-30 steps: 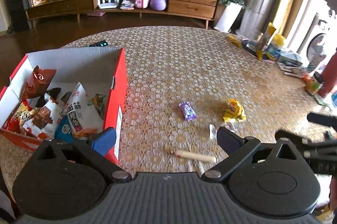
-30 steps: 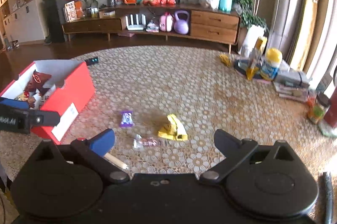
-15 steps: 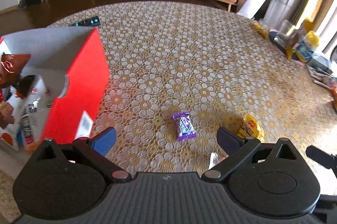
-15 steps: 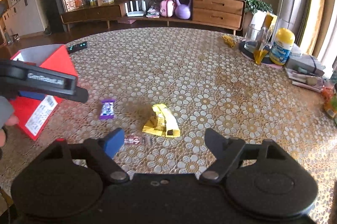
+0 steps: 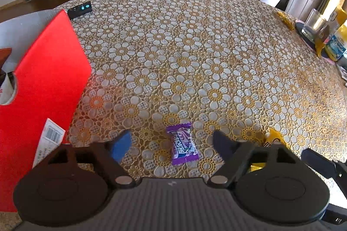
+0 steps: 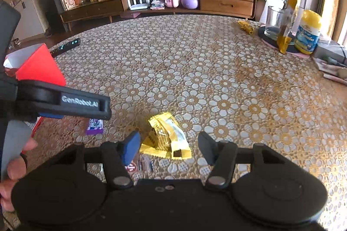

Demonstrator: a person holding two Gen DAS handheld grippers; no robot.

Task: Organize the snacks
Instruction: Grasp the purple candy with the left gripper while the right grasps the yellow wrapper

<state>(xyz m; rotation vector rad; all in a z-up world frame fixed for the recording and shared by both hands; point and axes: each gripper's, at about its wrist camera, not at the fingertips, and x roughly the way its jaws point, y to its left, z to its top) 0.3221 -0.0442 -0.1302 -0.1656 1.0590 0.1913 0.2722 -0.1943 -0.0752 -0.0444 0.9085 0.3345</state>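
Red box point(image 5: 49, 79) walls the left, open tablecloth point(image 5: 195, 46) ahead, glass point(image 6: 273, 22) and bottle point(image 6: 308, 32) far right

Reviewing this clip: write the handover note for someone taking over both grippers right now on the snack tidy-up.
Left gripper: open, jaws just been closing, straddling the purple candy without touching it.
Right gripper: open, jaws just been closing, around the yellow wrapper, no grip yet.
Red box stands at the left on the table and already holds some packets.
A small clear-wrapped sweet lies near the right gripper.
Left to do: grip both, drop them in the box, then fetch the sweet.
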